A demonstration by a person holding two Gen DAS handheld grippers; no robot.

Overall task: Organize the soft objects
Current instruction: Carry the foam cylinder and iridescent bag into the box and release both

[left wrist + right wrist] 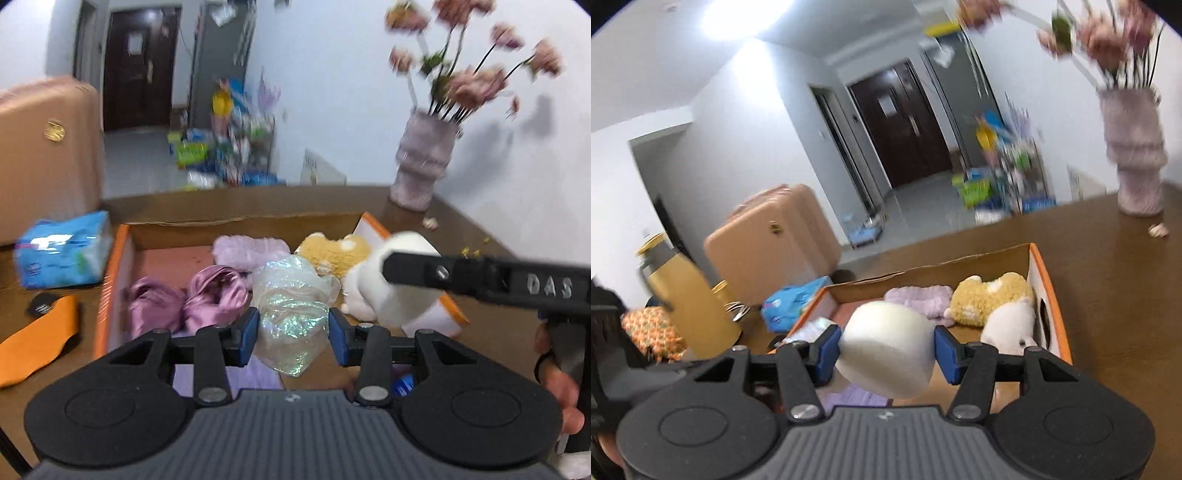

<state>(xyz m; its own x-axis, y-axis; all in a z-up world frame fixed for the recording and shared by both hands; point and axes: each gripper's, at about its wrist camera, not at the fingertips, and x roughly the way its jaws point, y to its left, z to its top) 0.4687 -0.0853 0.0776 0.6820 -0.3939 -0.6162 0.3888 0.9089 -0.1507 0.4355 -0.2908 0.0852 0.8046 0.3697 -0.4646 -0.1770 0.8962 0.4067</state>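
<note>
Above the box (125, 236), left gripper (293, 332) clamps the bag (291, 310), right gripper (886, 349) the white pad (886, 349) (both squashy): set each into bare floor beside the plush (990, 299).

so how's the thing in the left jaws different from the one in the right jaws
The left gripper holds a shiny bag; the right gripper holds a white cushion.
1. The shiny bag is see-through and iridescent; the white cushion is solid and matte.
2. The shiny bag is crumpled and shapeless; the white cushion is a smooth, rounded block.
Both sit clamped between blue pads above the cardboard box.
</note>
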